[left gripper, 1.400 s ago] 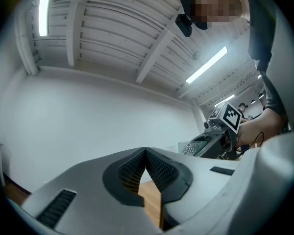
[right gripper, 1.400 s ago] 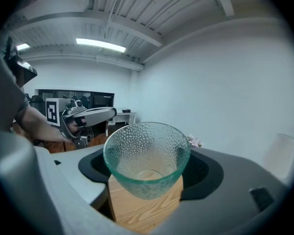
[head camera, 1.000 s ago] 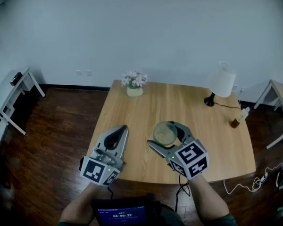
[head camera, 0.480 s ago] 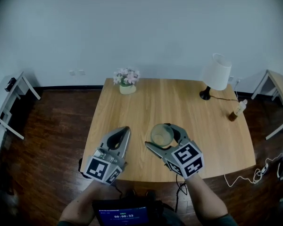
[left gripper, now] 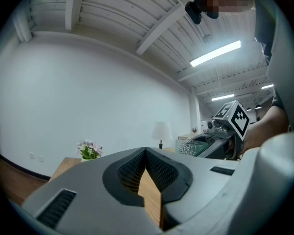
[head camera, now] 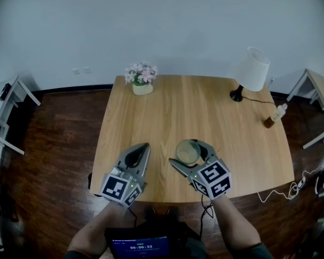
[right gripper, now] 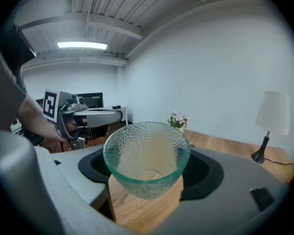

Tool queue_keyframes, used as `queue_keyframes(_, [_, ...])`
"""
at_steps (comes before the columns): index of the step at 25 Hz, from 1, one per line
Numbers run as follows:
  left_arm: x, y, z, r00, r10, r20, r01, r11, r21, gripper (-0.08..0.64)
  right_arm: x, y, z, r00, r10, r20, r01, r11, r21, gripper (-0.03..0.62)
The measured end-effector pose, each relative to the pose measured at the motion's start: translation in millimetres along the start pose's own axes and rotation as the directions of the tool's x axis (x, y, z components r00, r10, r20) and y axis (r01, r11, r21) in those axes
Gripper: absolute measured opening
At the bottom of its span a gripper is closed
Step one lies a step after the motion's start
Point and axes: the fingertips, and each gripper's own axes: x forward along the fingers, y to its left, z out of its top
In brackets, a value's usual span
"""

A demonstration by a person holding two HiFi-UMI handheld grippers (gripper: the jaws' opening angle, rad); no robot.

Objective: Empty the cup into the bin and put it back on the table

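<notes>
A clear dimpled glass cup (head camera: 187,152) sits between the jaws of my right gripper (head camera: 188,155), which is shut on it above the near part of the wooden table (head camera: 205,112). In the right gripper view the cup (right gripper: 146,155) is upright and looks empty, and the jaws press on its lower sides. My left gripper (head camera: 144,147) hovers to the left of the cup, shut with nothing in it. In the left gripper view its jaws meet at the tips (left gripper: 146,152), and the cup (left gripper: 188,147) shows to the right. No bin is in view.
A vase of pink flowers (head camera: 141,80) stands at the table's far left edge. A white lamp (head camera: 252,72) and a brown bottle (head camera: 274,115) stand at the far right, with a cable trailing to the floor. Small side tables (head camera: 11,107) flank the room. A tablet screen (head camera: 140,247) sits below my hands.
The head view has shifted a little, so the table sits differently in frame. Both grippers keep the same pose, and the cup stays in the right one.
</notes>
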Motion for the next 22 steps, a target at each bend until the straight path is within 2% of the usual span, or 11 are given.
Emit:
queue_keyframes(6, [10, 11, -46, 0.997, 0.022, -0.073, -0.027, 0.997, -0.071, -0.008, 18, -6, -35, 0.999, -0.01, -0.044, 0.011, 1.0, 0.021, 0.397])
queue_keyframes(9, [16, 15, -72, 0.992, 0.038, -0.123, -0.049, 0.995, -0.084, -0.008, 29, -8, -49, 0.999, -0.01, -0.052, 0.011, 1.0, 0.021, 0.397])
queue_keyframes(16, [23, 27, -132, 0.967, 0.075, -0.242, -0.106, 0.987, -0.119, -0.005, 58, -20, -100, 0.996, -0.032, -0.084, 0.034, 0.999, 0.027, 0.397])
queue_keyframes(22, [26, 28, -172, 0.946, 0.075, -0.316, -0.127, 0.981, -0.147, -0.005, 73, -25, -127, 0.996, -0.026, -0.091, 0.028, 0.999, 0.02, 0.398])
